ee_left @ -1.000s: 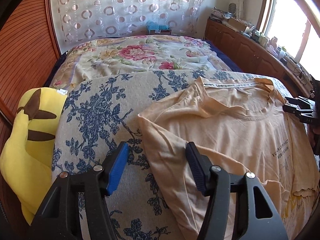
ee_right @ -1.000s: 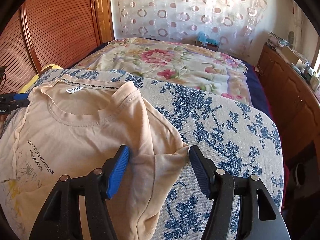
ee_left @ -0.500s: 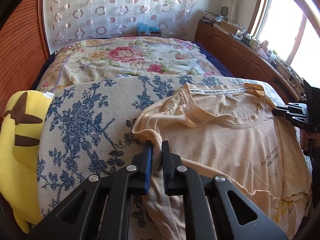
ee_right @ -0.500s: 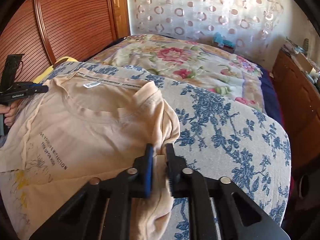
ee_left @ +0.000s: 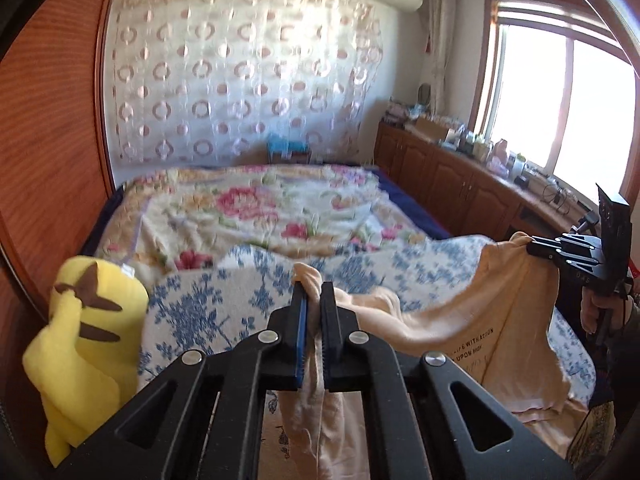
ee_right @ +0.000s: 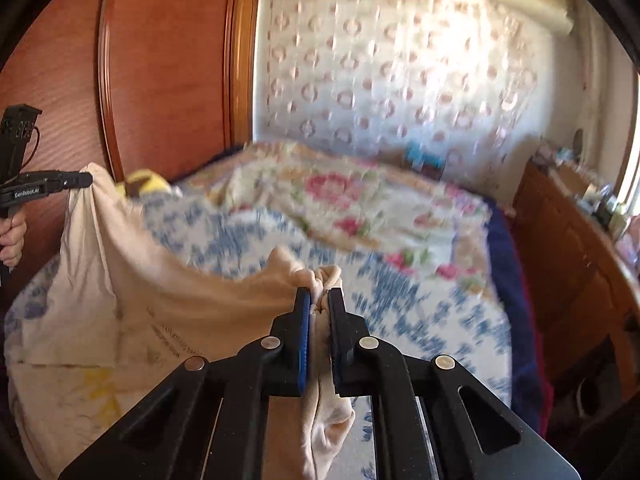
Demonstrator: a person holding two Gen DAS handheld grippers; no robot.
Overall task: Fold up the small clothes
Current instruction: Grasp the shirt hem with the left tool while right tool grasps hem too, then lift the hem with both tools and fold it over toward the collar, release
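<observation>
- the peach t-shirt [ee_left: 472, 320] hangs between my two grippers, its top edge lifted off the blue-flowered blanket [ee_left: 208, 300] on the bed.
- my left gripper [ee_left: 311, 304] pinches one shoulder; my right gripper [ee_right: 319, 300] pinches the other.
- step in hand, i judge: lifting it to fold.
- next: keep both corners level, lay it flat.
</observation>
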